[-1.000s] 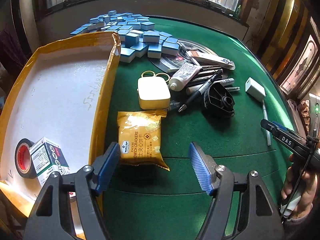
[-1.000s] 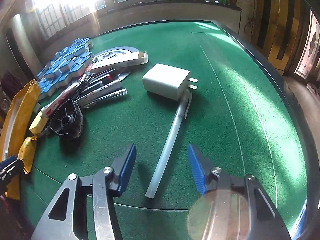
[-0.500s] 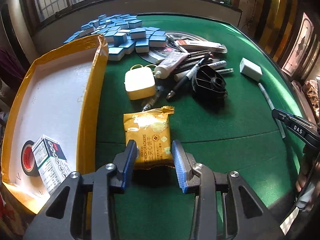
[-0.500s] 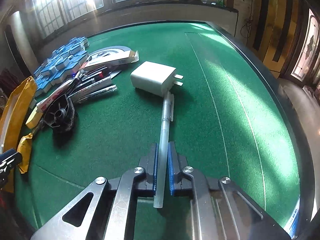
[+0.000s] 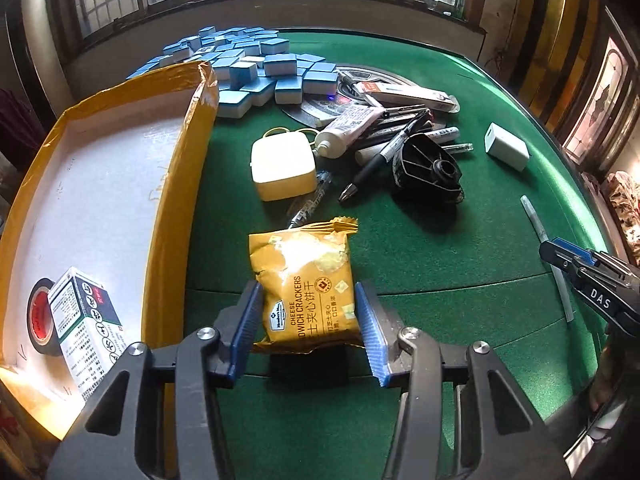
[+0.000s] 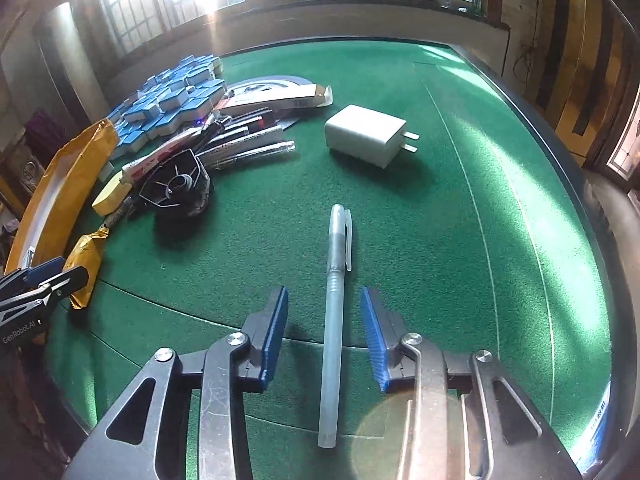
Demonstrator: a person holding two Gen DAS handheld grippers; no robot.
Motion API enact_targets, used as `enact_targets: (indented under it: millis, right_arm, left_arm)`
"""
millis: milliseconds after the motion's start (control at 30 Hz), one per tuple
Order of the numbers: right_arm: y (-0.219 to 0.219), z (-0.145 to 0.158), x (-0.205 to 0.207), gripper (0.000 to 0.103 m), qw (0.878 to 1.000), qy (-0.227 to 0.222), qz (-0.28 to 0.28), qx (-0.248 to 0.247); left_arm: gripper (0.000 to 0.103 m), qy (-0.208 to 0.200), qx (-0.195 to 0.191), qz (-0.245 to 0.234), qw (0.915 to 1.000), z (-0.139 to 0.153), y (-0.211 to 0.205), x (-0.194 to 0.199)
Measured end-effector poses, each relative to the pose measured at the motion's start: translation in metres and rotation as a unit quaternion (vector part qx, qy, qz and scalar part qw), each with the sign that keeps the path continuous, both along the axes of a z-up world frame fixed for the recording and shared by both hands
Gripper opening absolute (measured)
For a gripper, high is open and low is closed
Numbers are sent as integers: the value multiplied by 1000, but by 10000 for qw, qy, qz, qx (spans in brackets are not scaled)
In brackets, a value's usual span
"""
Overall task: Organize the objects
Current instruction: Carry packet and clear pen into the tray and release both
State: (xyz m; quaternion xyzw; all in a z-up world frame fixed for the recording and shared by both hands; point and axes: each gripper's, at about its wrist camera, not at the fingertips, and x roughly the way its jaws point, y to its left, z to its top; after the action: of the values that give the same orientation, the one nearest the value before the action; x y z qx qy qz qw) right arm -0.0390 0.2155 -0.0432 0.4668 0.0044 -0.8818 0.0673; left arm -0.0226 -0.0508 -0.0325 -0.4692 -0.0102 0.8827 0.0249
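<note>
**Fingers straddle cracker packet and pen on the green table**

Table point(image 5: 420, 264) first: its green felt carries everything you are working with, so take the cracker packet as your landmark. To the packet's left stands the open cardboard box point(image 5: 176, 208), yellow-taped on its walls, with a roll of tape point(image 5: 38, 316) and a small printed carton point(image 5: 86, 328) in its near corner. Beyond the packet, at the far side, lies the heap of blue-and-white tiles point(image 5: 256, 68). Closer, just behind the packet, sit a cream square case point(image 5: 282, 166), a black plastic spool point(image 5: 430, 170) and a jumble of pens and a tube point(image 5: 348, 130). To the packet's right, well apart, rests the white charger point(image 6: 366, 136).

Your left gripper point(image 5: 306, 334) has its blue fingers point(image 5: 245, 328) on either side of the cracker packet point(image 5: 306, 292), which lies flat on the felt; the fingers are opening and do not press on it. Your right gripper point(image 6: 324, 338) straddles the translucent pen point(image 6: 334, 320), far to the packet's right. Its fingers are opening too, a clear gap on each side of the barrel.
</note>
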Motion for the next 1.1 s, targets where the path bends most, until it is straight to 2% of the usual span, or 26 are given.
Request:
enact_targets:
  millis: [33,100,200,300,367,400,600,767,900,1100]
  right_arm:
    - [1,-1,0,12,9999,12,-45,89]
    - [3,-1,4,8,9999,15,-95,60]
    - [0,-1,14,8,10000,2,-20,-16]
    - [-3,0,18,8,9999,-34,62,-123]
    - [-1,3,18,8,9987,-100,84,-497]
    - [-3,6,19,8,9976,-86,128,-670]
    - [-45,37,35,8,9938,264,630,-877]
    - [-96,60,40,8,9844,413,1332,-1076]
    - [-144,74,41,8,9725,458,1907,-1258]
    - [-214,80,35,8,9554,326,2582,-1398]
  left_arm:
    - [44,2,34,8,10000,0,-1,2]
    - [44,1,91,-28,10000,1,-1,7]
    - [44,-22,215,-125,9997,0,4,11]
    - [45,123,-84,-147,9998,-2,14,9]
    - [44,145,-156,-190,9996,-1,17,10]
    - [43,126,-47,-236,9996,0,16,12]
    - [43,369,469,-160,9981,26,-2,30]
    - [43,544,826,0,9951,59,-36,46]
    - [43,688,1079,359,9911,85,-85,53]
    - [43,992,761,916,9879,104,-147,50]
